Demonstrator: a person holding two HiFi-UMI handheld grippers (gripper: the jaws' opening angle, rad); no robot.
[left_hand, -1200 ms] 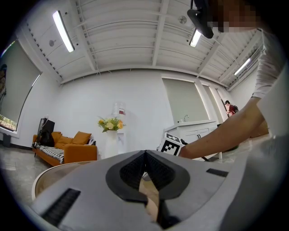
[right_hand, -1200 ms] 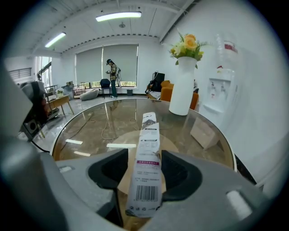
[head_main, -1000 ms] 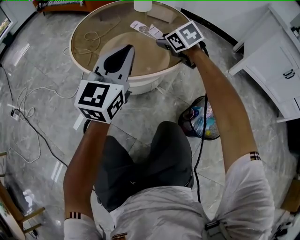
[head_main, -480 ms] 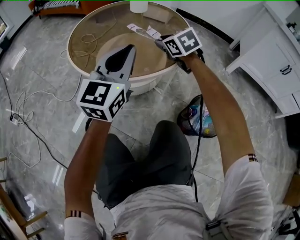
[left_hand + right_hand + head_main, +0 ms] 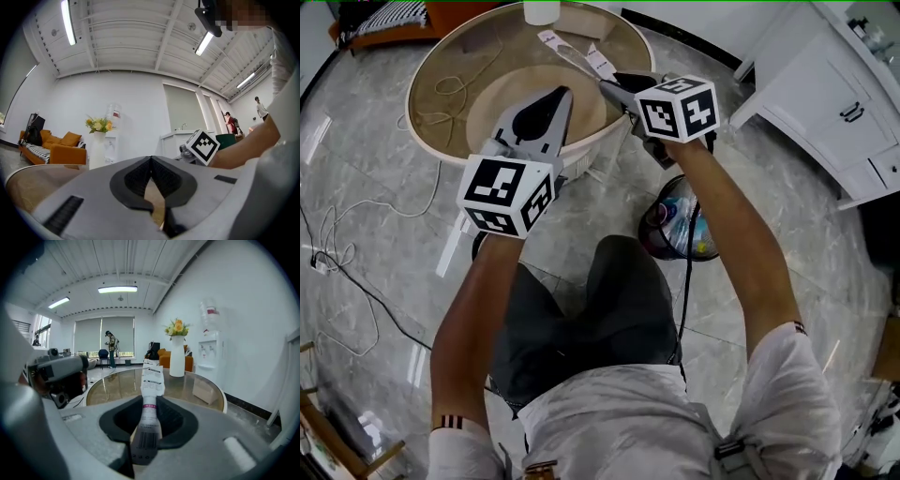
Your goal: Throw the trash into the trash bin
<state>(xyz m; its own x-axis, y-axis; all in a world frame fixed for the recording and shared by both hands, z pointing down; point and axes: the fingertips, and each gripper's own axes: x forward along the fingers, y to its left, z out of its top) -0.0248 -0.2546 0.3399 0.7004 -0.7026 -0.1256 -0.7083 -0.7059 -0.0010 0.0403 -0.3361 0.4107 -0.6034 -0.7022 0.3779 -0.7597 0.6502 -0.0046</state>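
My right gripper (image 5: 614, 86) is shut on a flattened white tube with a barcode (image 5: 151, 380). Its jaws have just been closing, and the tube is pinched between the pads. The tube sticks out ahead of the jaws, lifted above the round glass-topped table (image 5: 441, 56), and shows as a white strip (image 5: 598, 64) in the head view. My left gripper (image 5: 565, 94) hovers over the table's near edge, shut (image 5: 151, 160) with nothing in it. The black mesh trash bin (image 5: 645, 232) stands on the floor below my right forearm, with colourful rubbish inside.
On the table lie a coiled cord (image 5: 450, 89), a small box (image 5: 204, 391) and a white vase with flowers (image 5: 177, 359). A white cabinet (image 5: 825, 84) stands at the right. Cables trail over the floor at the left (image 5: 337, 234). My knees fill the space beside the bin.
The right gripper has closed on the tube and lifted it off the table, drawing back toward the table's near edge. The left gripper has drifted slightly.
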